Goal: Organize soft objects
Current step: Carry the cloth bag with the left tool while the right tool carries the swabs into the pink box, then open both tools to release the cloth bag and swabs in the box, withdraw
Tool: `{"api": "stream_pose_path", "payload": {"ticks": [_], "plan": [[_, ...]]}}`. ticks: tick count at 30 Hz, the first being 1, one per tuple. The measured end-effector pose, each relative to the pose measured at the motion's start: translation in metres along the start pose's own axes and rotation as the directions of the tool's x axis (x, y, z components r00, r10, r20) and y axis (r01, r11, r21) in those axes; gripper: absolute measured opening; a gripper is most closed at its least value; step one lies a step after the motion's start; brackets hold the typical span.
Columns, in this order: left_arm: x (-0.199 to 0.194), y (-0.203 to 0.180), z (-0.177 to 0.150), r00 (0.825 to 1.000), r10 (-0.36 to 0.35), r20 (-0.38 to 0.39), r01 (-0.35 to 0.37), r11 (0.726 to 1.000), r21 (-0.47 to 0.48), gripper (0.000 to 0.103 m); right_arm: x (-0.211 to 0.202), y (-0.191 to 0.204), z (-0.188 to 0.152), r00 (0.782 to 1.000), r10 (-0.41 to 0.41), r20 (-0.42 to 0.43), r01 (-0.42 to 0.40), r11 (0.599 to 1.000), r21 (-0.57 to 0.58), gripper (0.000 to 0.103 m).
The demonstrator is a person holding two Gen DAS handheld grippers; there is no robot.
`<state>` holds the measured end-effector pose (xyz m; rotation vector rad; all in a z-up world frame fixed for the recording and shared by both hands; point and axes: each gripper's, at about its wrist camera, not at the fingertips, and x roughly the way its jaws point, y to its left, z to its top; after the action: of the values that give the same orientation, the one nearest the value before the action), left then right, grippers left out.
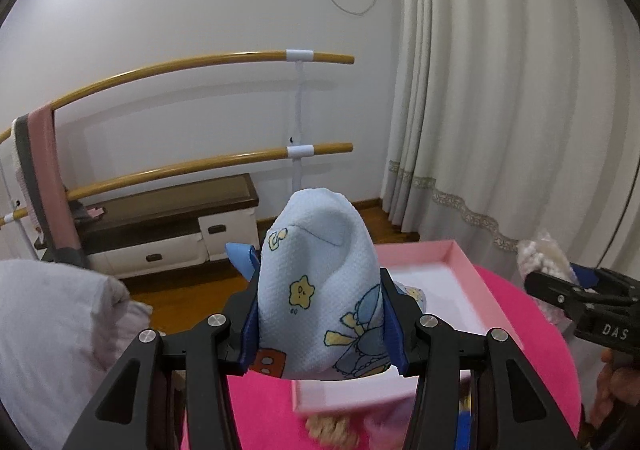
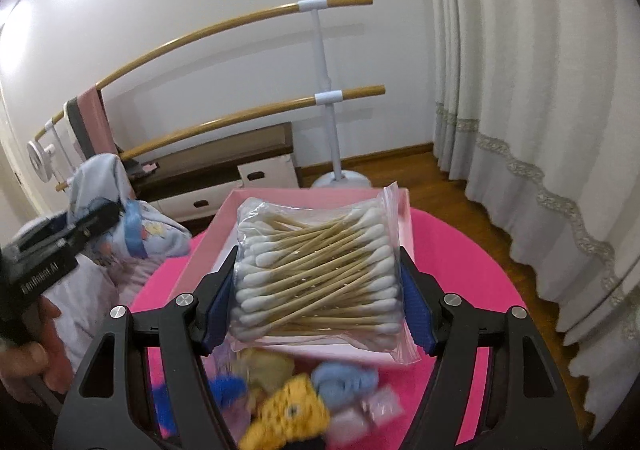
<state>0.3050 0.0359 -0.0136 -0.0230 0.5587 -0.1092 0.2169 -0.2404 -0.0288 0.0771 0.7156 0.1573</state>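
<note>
Left gripper (image 1: 322, 324): jaws pinching blue printed cloth (image 1: 320, 290), held above near-left corner of pink box (image 1: 460, 262). Right gripper (image 2: 316, 298): jaws pinching cotton-swab bag (image 2: 316, 278) over box. Risk: slick bag slipping; cloth snagging rim.

**Colours and patterns on inspection**

Baby cloth (image 1: 320, 290): pale blue waffle weave, printed with yellow stars, a red shape and blue-grey cartoon figures. Left gripper (image 1: 324, 326): black frame, blue pads. Box (image 1: 460, 270): pink walls, white floor. Table cover (image 2: 460, 262): hot pink. Bag of cotton swabs (image 2: 320, 278): clear plastic, white tips, tan sticks. Right gripper (image 2: 316, 306): black, blue ribbed pads. Soft toys (image 2: 288, 406): yellow with dark spots, blue, pale pink. Curtain (image 2: 540, 89): white, beige scalloped trim. Barre rails (image 1: 180, 63): honey wood, white brackets.
</note>
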Motion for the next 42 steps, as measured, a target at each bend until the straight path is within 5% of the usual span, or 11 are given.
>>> {"api": "stream_pose_path", "payload": {"ticks": [6,15,31,33,37,38,42], "plan": [[0.047,-0.008,0.019,0.999,-0.007,-0.049,0.008,1.0,0.006,0.047,0.059,-0.023,0.029,0.995,0.063,-0.079,-0.056,0.995,0.082,0.068],[0.113,-0.019,0.033,0.986,0.017,-0.168,-0.015,1.0,0.013,0.048,0.137,-0.044,0.033,0.982,0.033,-0.188,-0.008,0.992,0.129,0.068],[0.17,-0.043,0.061,0.973,0.049,-0.223,-0.043,0.999,0.032,0.048,0.185,-0.048,0.029,0.959,0.032,-0.281,0.008,0.99,0.14,0.07],[0.169,-0.047,0.059,0.974,0.052,-0.222,-0.045,0.998,0.037,0.06,0.186,-0.047,0.028,0.957,0.041,-0.286,0.0,0.99,0.141,0.072],[0.163,-0.047,0.056,0.98,0.078,-0.183,-0.071,0.997,0.044,0.093,0.179,-0.05,0.028,0.966,0.042,-0.255,-0.001,0.987,0.16,0.103],[0.158,-0.047,0.055,0.982,0.084,-0.171,-0.078,0.996,0.042,0.103,0.175,-0.051,0.028,0.969,0.045,-0.242,-0.003,0.986,0.169,0.103],[0.137,-0.046,0.046,0.981,0.131,-0.146,-0.125,0.991,0.05,0.103,0.16,-0.054,0.029,0.973,0.051,-0.224,-0.005,0.98,0.201,0.103]]}}
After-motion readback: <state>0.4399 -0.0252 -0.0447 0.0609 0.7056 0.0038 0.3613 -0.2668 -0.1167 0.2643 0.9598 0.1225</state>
